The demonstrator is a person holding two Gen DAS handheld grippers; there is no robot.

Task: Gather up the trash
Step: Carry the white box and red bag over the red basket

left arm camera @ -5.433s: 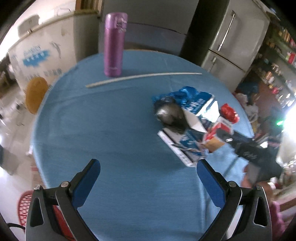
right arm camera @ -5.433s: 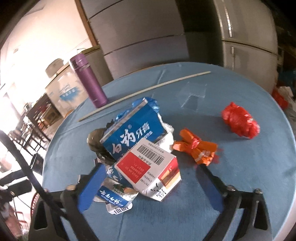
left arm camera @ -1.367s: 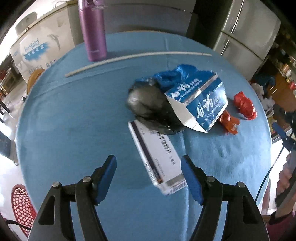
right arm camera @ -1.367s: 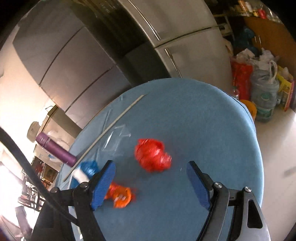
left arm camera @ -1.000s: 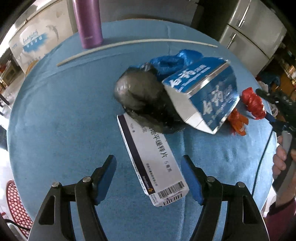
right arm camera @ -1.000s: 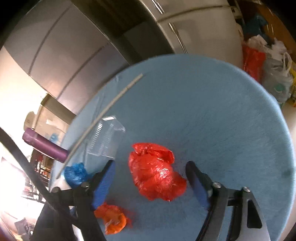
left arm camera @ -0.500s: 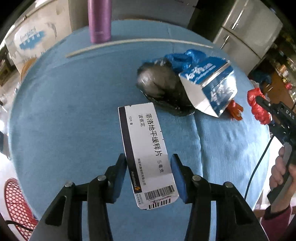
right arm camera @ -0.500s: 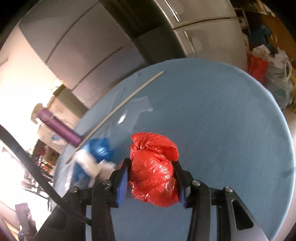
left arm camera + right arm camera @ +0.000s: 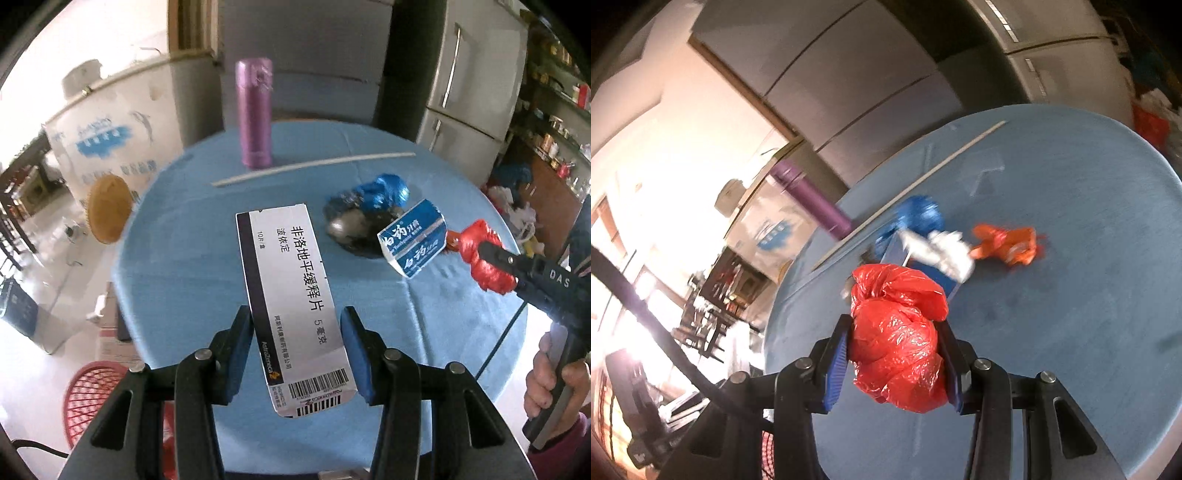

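Round blue surface [image 9: 192, 280] carries purple flask [image 9: 254, 114], white stick [image 9: 314, 165], blue toothpaste box [image 9: 413, 242], black bag [image 9: 351, 229], orange wrapper [image 9: 1008, 242]. Left gripper [image 9: 295, 360] pinches white medicine box [image 9: 291, 295], lifted. Right gripper [image 9: 894, 363] clamps red plastic bag [image 9: 897, 332] above surface.

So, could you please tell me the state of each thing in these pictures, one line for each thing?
Left gripper: shut on the medicine box.
Medicine box: held, lifted off the table.
Right gripper: shut on the red bag.
Red bag: crumpled, held above the table.
Toothpaste box: lying on the table, one end open.
Purple bottle: upright, lid closed.
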